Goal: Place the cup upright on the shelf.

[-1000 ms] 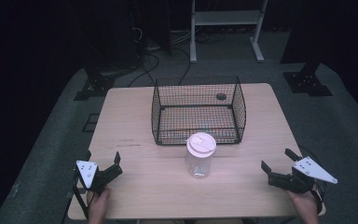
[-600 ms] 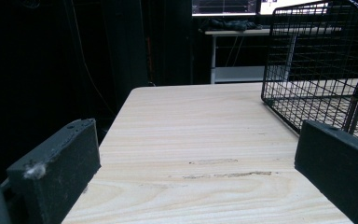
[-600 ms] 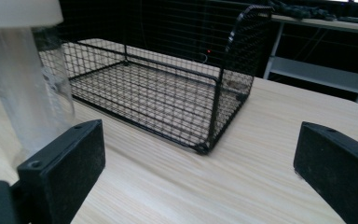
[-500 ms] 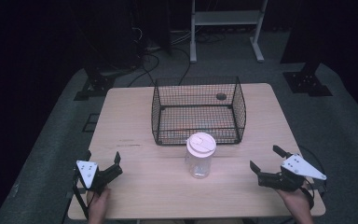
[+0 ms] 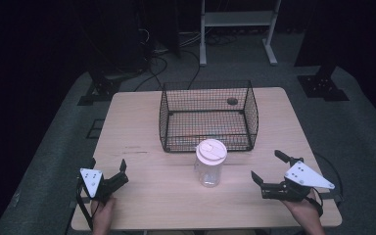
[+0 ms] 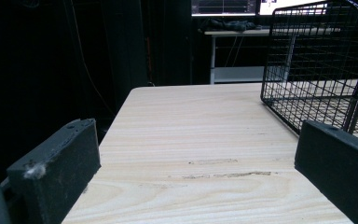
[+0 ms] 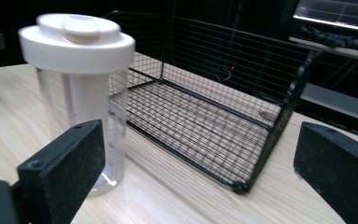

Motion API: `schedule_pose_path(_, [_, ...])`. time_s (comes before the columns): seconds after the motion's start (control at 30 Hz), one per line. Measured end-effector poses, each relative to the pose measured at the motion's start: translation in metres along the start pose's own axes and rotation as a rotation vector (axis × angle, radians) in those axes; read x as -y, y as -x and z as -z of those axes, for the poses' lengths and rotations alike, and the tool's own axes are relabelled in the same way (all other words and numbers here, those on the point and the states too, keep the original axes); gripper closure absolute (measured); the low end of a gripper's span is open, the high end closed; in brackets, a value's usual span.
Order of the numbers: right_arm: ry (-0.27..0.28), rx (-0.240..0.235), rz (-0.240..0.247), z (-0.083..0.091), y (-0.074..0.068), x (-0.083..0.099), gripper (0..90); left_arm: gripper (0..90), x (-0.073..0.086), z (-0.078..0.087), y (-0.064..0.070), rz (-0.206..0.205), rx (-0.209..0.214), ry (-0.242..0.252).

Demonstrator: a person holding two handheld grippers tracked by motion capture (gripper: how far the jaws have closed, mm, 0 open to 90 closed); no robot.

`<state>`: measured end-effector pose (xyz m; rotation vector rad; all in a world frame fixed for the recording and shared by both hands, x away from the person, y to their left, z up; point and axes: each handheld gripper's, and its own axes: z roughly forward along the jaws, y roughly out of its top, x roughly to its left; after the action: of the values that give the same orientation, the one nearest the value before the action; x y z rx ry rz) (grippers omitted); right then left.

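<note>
Now, going left to right across the bench (image 5: 142, 127): the left claw (image 5: 108, 177) is sitting at the near left corner, released, its jaws standing wide apart with nothing between them and pointing toward the middle of the bench. One clear jar (image 5: 210, 164) with a white lid (image 5: 211, 150) is standing upright near the middle, just in front of the one wire basket (image 5: 208, 115), its long axis vertical. The right claw (image 5: 269, 171) is hovering at the near right, also released and holding nothing, its jaws aiming leftward at the jar. In the right gripper view the jar (image 7: 81, 93) is rising just beyond the left jaw, a little off the gap's centre. The right claw looks clearly nearer the jar than the left, so it is probably lining up to take it from the side.
</note>
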<state>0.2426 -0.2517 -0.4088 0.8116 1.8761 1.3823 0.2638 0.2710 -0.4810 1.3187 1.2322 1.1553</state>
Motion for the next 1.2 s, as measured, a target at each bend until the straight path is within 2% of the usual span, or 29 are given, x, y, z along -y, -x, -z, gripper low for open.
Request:
schedule_pose_path(0.13, [0.002, -0.021, 0.02, -0.004, -0.006, -0.005, 1.5, 0.0, 0.0, 0.0, 0.0, 0.001, 0.0, -0.001])
schedule_pose_path(0.23, [0.002, -0.041, 0.018, -0.007, -0.01, -0.006, 1.5, 0.0, 0.0, 0.0, 0.0, 0.001, 0.001, 0.0])
schedule_pose_path(0.63, [-0.007, -0.086, 0.054, -0.018, -0.027, -0.013, 1.5, 0.0, 0.0, 0.0, 0.0, 0.001, 0.002, 0.0])
schedule_pose_path(1.2, [-0.009, -0.13, 0.065, -0.035, -0.043, -0.019, 1.5, 0.0, 0.0, 0.0, 0.0, 0.003, 0.003, 0.001])
